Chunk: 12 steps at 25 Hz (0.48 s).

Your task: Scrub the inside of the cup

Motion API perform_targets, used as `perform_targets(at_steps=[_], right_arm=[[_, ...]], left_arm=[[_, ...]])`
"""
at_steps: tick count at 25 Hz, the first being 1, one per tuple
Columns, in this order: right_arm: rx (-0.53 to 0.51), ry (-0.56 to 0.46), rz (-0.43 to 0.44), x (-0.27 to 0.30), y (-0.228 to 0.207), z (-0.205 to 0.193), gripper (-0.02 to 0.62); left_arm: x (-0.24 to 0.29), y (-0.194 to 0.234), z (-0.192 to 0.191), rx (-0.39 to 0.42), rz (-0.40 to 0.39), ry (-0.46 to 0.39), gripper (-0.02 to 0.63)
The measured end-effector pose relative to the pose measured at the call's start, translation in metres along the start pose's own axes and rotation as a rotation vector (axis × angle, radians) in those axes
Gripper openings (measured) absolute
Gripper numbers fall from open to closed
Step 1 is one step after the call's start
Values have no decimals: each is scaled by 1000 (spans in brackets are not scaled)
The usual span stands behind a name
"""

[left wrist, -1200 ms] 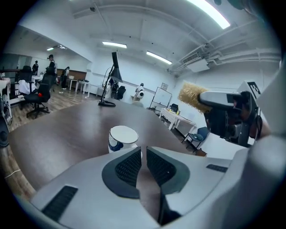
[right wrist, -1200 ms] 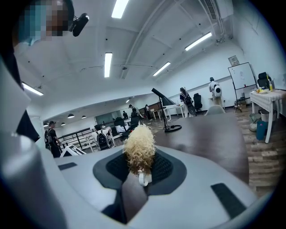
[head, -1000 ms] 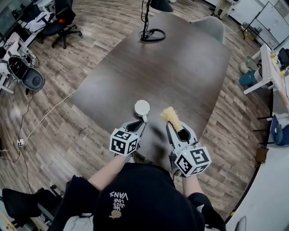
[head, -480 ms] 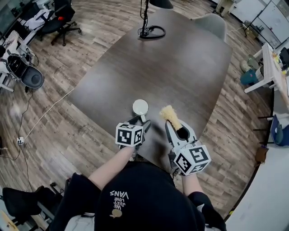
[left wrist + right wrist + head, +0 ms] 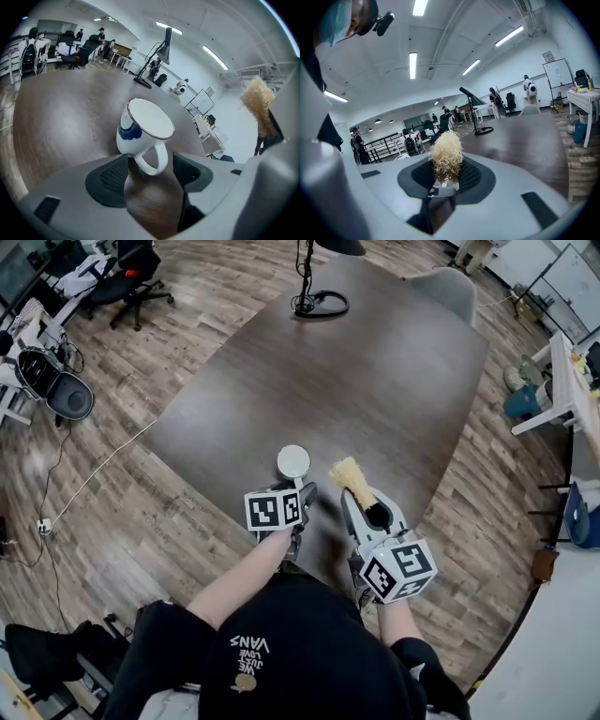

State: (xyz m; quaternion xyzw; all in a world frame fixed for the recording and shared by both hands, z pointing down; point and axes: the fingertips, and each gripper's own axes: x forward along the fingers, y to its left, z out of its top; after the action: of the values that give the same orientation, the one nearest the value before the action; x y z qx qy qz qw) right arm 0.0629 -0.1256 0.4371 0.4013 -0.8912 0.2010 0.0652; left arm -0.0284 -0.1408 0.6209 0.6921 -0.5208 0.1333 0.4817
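Our left hand-held gripper (image 5: 149, 171) is opening its jaws, with the handle (image 5: 151, 161) of the cup (image 5: 143, 129) between them but not pinched. The cup stands upright on the tabletop (image 5: 375, 381) at 12 o'clock from it. Our right hand-held gripper (image 5: 445, 180), at 3 o'clock, is clamped on the brush (image 5: 446, 157). We should close on the handle first, then lower the brush straight through the rim, or the free cup may slide.

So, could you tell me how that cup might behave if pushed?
The cup looks glazed ceramic: probably stiff, slick, breakable. Its base seems narrower than its rim, so a high push may tip it. Pushing its side handle would likely spin it.
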Motion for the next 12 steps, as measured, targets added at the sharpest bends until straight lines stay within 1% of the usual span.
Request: perform_targets(at_steps=[6,12], right_arm=[[2,1,6,0,1,0,100],[1,4,4,-2,-2,-1,100]], left_arm=[[1,13,8,63,116,-34,288],[-2,17,13,152,145,-57,283]])
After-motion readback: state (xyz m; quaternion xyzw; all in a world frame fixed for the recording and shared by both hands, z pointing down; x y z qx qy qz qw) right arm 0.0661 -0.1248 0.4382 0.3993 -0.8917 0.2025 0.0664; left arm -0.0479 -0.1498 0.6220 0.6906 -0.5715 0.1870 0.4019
